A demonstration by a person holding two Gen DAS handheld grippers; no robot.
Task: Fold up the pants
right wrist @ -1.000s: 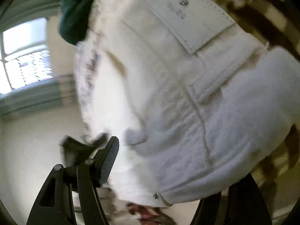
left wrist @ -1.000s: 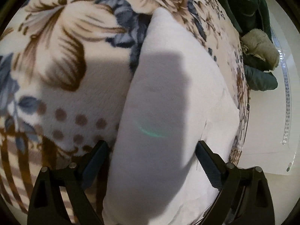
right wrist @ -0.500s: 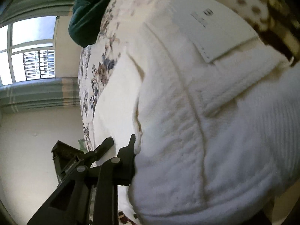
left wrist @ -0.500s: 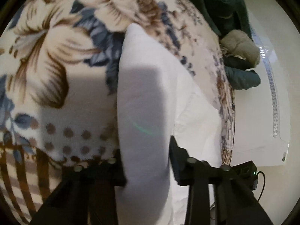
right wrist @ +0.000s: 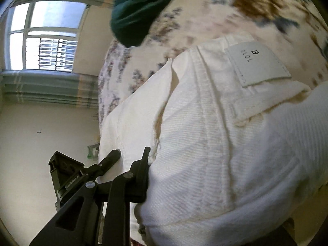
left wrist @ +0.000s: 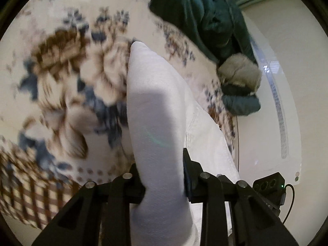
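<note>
Left wrist view: the left tool (left wrist: 164,177) is clamped on a fold of the white pants (left wrist: 155,106), which stretch ahead over the floral bed (left wrist: 61,71). Right wrist view: the right tool (right wrist: 205,184) grips the pants' (right wrist: 215,143) waistband, its right finger hidden.

**Crowded at the far edge, open on the blanket**

A green jacket (left wrist: 207,20) with its fur trim (left wrist: 239,69) blocked the bed's far edge beside the wall (left wrist: 287,61). The flowered blanket (left wrist: 61,71) left of the white pants (left wrist: 155,106) lay open for passing.
</note>
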